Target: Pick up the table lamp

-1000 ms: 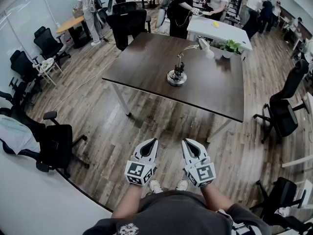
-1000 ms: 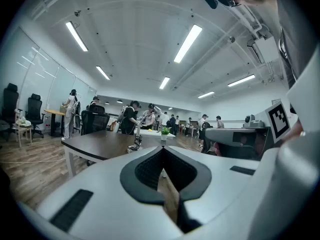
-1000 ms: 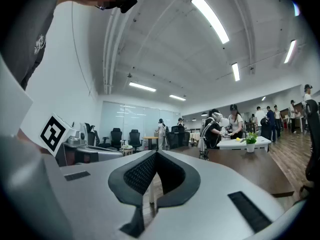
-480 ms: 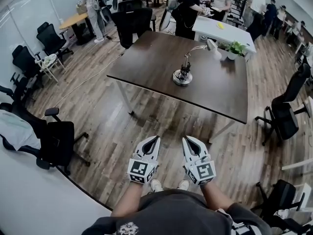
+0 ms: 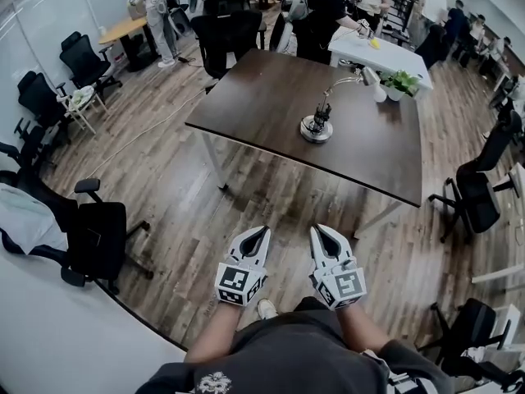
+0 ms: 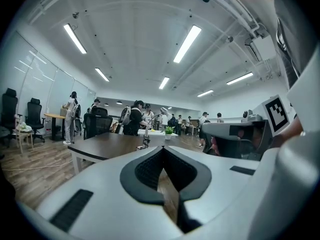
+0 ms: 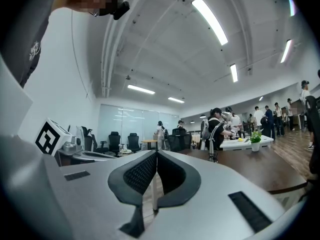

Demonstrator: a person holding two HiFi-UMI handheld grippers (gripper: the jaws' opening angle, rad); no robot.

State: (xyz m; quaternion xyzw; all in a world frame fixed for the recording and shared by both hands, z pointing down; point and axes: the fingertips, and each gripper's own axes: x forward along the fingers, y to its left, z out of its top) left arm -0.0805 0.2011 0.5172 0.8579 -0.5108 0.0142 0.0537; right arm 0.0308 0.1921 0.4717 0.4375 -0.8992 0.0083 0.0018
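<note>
The table lamp (image 5: 317,128) stands near the middle of a dark brown table (image 5: 254,97); it has a round metal base, a thin bent neck and a pale head (image 5: 367,74) reaching right. My left gripper (image 5: 259,231) and right gripper (image 5: 318,229) are held side by side over the wood floor, well short of the table's near edge. Both are shut with nothing between the jaws. The left gripper view shows the lamp (image 6: 146,139) small and far beyond the closed tips (image 6: 163,148). In the right gripper view the lamp (image 7: 212,153) stands right of the closed tips (image 7: 156,153).
A potted plant (image 5: 399,82) sits on a white table behind the dark one. Black office chairs stand at the left (image 5: 98,240), the right (image 5: 476,195) and the table's far end (image 5: 225,35). Several people stand at the back of the room.
The table and lamp have come closer and shifted right in the head view. Both grippers have moved forward together and stayed shut.
</note>
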